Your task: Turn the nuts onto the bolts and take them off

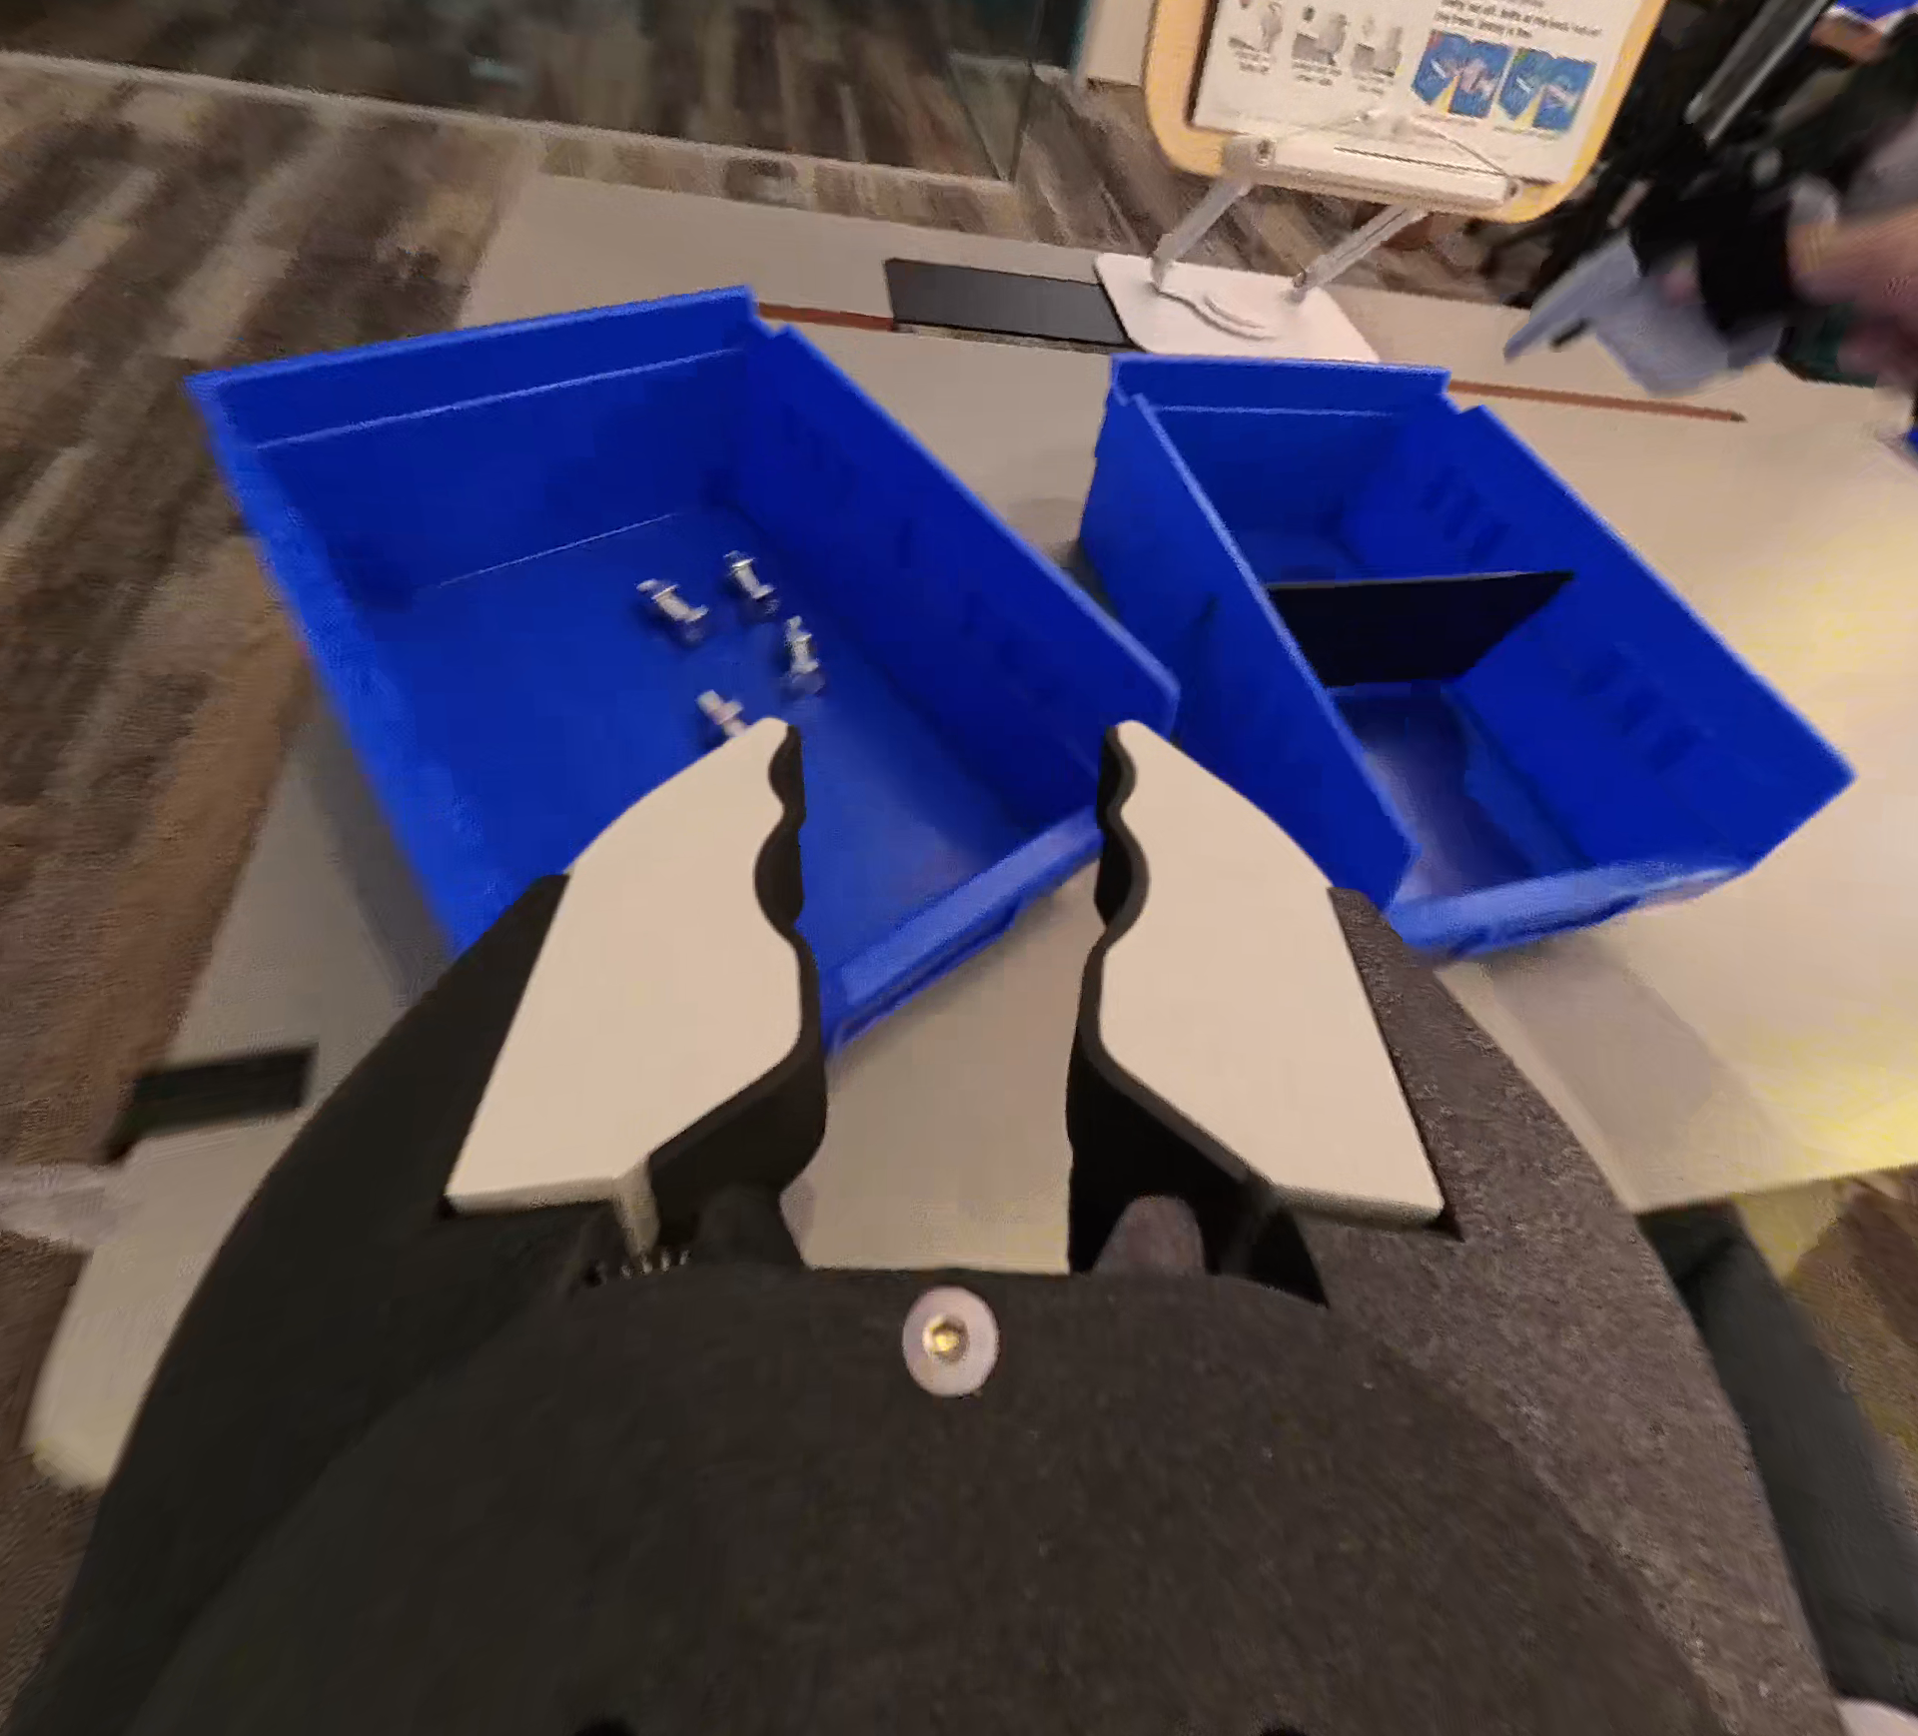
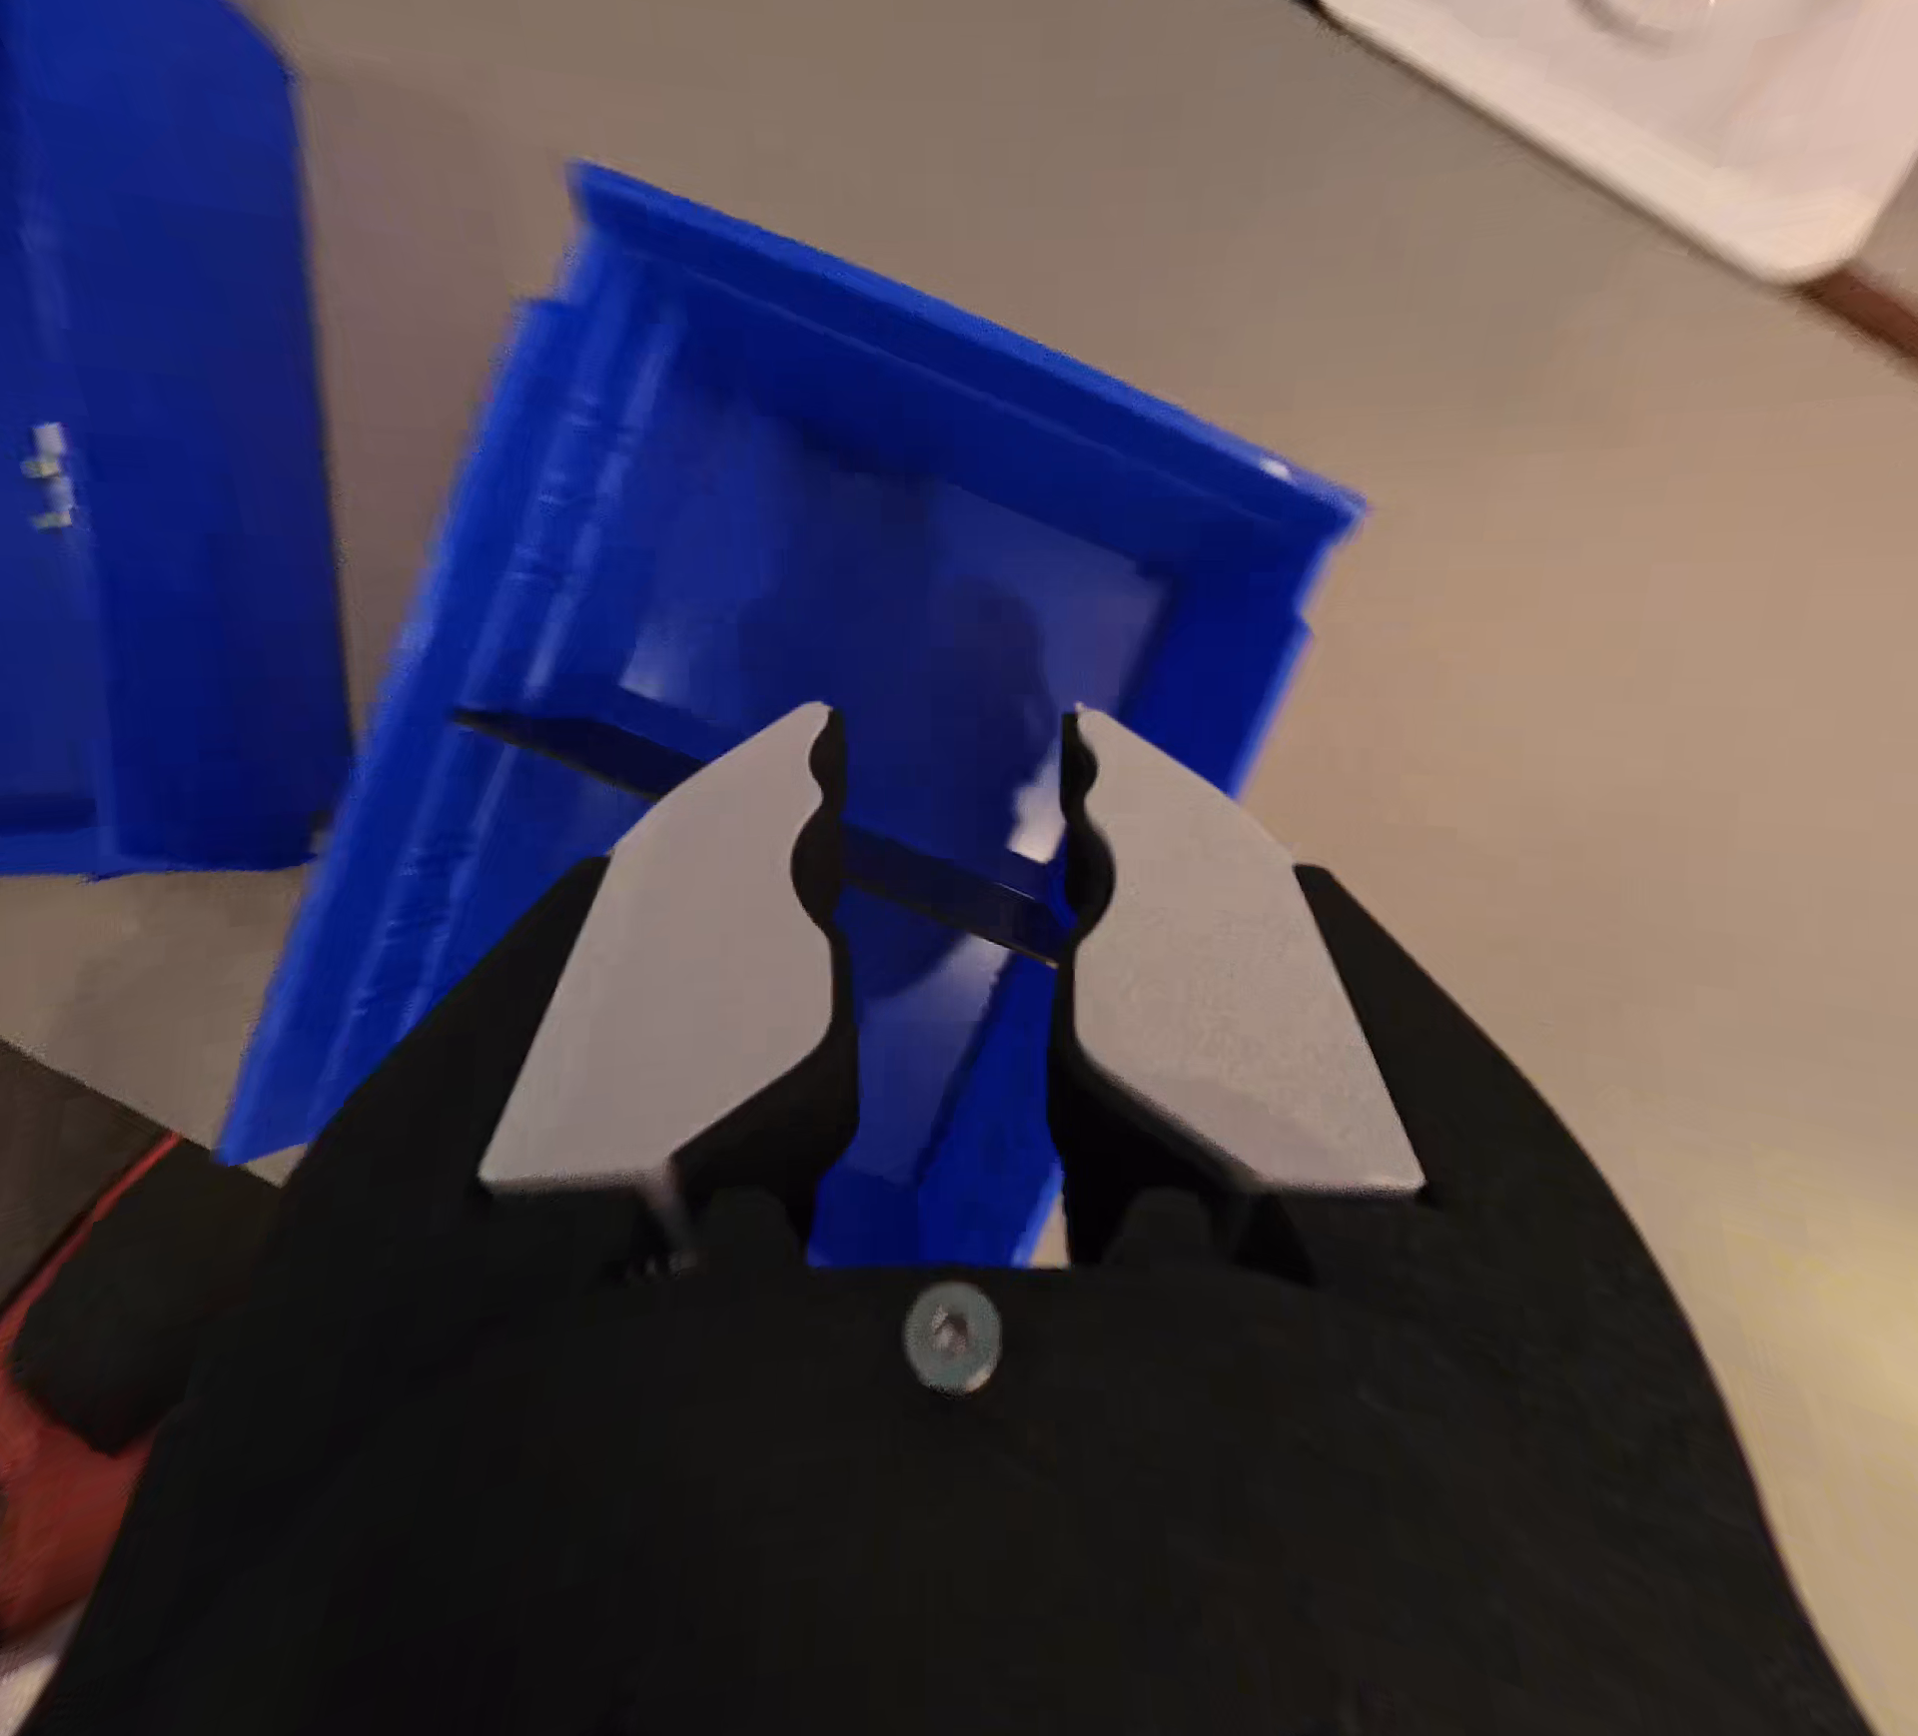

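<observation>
Several silver bolts with nuts lie on the floor of the left blue bin. My left gripper is open and empty, held above that bin's near right corner. The right blue bin has a black divider across its middle and looks empty. My right gripper is open and empty above that bin, over its divider. It also shows blurred at the far right of the left wrist view. The left bin's edge shows in the right wrist view.
Both bins sit on a grey table. A sign on a white stand stands behind the right bin; its base shows in the right wrist view. A black strip lies at the back edge. Patterned carpet lies to the left. Spacing between my two grippers at the tips: around 35 cm.
</observation>
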The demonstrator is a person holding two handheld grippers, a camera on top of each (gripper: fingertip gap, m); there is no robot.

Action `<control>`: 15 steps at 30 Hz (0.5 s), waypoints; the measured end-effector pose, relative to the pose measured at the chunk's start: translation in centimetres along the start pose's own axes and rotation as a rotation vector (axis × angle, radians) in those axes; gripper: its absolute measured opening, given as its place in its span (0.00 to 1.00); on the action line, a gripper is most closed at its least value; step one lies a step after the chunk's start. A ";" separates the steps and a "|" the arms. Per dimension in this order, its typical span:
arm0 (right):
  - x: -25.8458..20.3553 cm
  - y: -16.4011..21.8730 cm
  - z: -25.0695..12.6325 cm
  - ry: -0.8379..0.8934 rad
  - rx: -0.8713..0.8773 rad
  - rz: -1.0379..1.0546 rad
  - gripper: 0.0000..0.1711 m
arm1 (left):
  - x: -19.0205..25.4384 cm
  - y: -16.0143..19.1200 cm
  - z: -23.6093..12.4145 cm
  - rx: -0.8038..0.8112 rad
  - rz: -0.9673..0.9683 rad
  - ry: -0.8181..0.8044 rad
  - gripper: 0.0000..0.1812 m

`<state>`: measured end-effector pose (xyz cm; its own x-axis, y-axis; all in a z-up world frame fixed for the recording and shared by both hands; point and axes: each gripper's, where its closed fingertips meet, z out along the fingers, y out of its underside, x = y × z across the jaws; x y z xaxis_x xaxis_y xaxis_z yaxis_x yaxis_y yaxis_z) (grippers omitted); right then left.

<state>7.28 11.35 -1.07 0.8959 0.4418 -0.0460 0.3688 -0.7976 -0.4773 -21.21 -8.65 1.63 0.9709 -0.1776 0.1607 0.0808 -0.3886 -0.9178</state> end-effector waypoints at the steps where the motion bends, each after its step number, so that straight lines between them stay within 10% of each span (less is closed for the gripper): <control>1: 1.6 1.1 0.8 -0.010 -0.007 0.049 0.23 | 0.7 -0.7 1.9 -0.027 -0.013 0.020 0.29; 8: 6.1 5.8 6.6 -0.052 -0.093 0.207 0.22 | 2.8 -0.5 12.8 -0.291 -0.024 -0.012 0.24; 15: 5.6 6.5 7.9 -0.069 -0.166 0.127 0.09 | 2.8 3.5 16.2 -0.568 0.100 -0.156 0.25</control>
<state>12.72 11.84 -11.38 0.9209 0.3558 -0.1594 0.2948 -0.9030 -0.3127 -14.56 4.14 -7.01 0.9927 -0.1200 -0.0108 -0.1039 -0.8074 -0.5808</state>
